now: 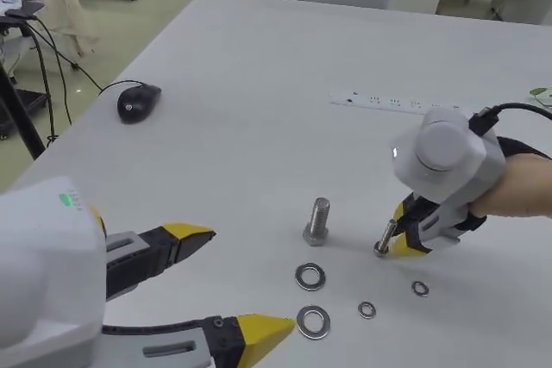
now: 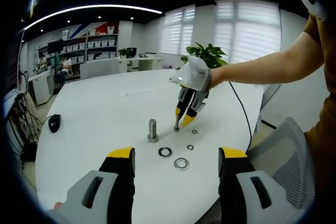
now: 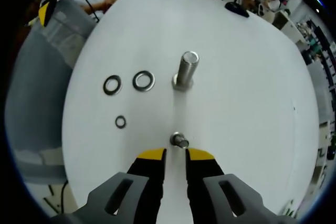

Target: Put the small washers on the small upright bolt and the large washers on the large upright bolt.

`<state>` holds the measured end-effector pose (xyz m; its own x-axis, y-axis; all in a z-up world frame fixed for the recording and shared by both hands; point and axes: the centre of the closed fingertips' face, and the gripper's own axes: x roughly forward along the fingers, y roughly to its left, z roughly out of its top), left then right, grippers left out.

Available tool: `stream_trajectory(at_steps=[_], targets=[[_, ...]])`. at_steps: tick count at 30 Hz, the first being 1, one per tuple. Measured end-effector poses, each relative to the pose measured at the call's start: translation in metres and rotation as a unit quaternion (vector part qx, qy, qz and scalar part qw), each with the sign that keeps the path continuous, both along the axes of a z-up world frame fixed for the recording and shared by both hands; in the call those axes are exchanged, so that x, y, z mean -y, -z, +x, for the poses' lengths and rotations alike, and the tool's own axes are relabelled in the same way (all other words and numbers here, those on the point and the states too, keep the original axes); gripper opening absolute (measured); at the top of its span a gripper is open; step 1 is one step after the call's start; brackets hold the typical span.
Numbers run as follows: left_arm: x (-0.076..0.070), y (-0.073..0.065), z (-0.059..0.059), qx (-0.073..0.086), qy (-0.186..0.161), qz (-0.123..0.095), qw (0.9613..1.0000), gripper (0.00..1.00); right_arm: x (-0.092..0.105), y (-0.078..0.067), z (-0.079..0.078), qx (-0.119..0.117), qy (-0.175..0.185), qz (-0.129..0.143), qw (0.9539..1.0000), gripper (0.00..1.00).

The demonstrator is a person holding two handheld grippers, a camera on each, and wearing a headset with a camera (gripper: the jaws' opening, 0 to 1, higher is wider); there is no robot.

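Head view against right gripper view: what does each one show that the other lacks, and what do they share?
Head view adds the power strip and a second small washer lying near the right gripper. Right gripper view adds the gap between its own jaws, with the small bolt just ahead of the tips, and a grey chair beside the table. Both show the two bolts, including the large bolt, two large washers and one small washer, none on a bolt.
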<state>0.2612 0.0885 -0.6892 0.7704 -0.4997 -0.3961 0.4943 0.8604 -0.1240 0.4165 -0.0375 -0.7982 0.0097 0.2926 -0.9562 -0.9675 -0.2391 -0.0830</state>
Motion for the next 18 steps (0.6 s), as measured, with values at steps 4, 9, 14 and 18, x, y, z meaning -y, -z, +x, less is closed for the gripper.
stream_trajectory(at_steps=[4, 9, 14, 18], targets=[[0.002, -0.005, -0.003, 0.005, 0.002, 0.004, 1.0000, 0.63, 0.014, -0.001, -0.011, -0.004, 0.006, -0.003, 1.0000, 0.17], [0.008, -0.007, -0.008, 0.009, 0.005, 0.005, 0.9999, 0.63, 0.030, 0.006, -0.022, -0.012, 0.019, -0.007, 0.9997, 0.17], [0.013, -0.010, -0.012, 0.013, 0.009, 0.005, 0.9999, 0.63, 0.040, 0.016, -0.030, -0.020, 0.026, -0.014, 0.9994, 0.18], [0.014, -0.012, -0.014, 0.016, 0.011, 0.007, 0.9998, 0.63, 0.042, 0.021, -0.030, -0.023, 0.037, -0.011, 0.9990, 0.20]])
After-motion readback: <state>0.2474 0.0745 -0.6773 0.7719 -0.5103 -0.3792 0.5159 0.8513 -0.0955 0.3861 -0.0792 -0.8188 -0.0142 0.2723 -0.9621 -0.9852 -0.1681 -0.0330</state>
